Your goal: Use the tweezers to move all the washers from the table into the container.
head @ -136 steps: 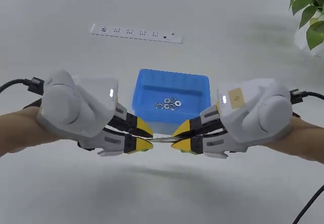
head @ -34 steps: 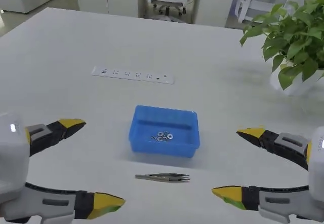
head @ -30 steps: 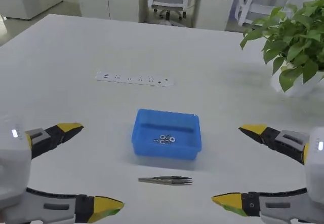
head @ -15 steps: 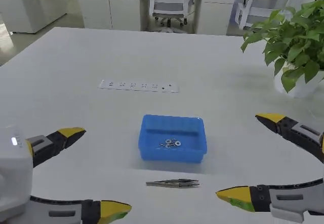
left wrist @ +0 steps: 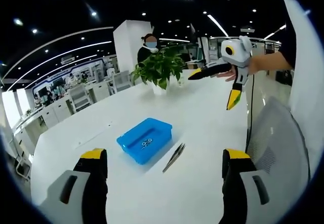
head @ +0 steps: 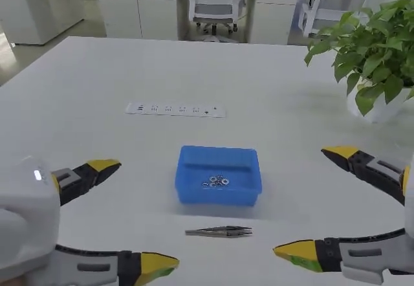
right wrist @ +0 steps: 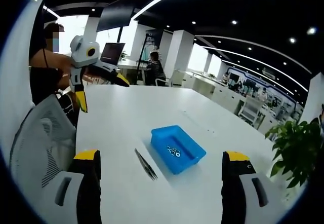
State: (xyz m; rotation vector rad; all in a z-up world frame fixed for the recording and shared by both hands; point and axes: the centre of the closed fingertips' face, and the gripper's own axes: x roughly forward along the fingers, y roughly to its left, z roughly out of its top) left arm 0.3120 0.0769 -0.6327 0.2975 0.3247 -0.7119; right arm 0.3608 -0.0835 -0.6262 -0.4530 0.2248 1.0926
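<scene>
A blue container (head: 218,184) stands mid-table with several washers (head: 216,182) lying inside it. The metal tweezers (head: 218,232) lie flat on the white table just in front of it, held by nothing. My left gripper (head: 139,215) hangs wide open at the lower left, and my right gripper (head: 310,202) hangs wide open at the lower right, both well clear of the tweezers. In the left gripper view the container (left wrist: 145,140) and tweezers (left wrist: 174,156) lie ahead between the jaws. In the right gripper view the container (right wrist: 178,155) and tweezers (right wrist: 146,164) lie ahead as well.
A white power strip (head: 174,110) lies beyond the container. A potted plant (head: 369,53) stands at the table's far right. Office chairs (head: 213,1) stand past the far edge. A mesh chair back (left wrist: 276,148) is close to the near edge.
4.5 s ago both grippers were shut close together at the tweezers before the container. Now the tweezers lie on the table and both grippers are open and apart. Over the last second the head view shifted.
</scene>
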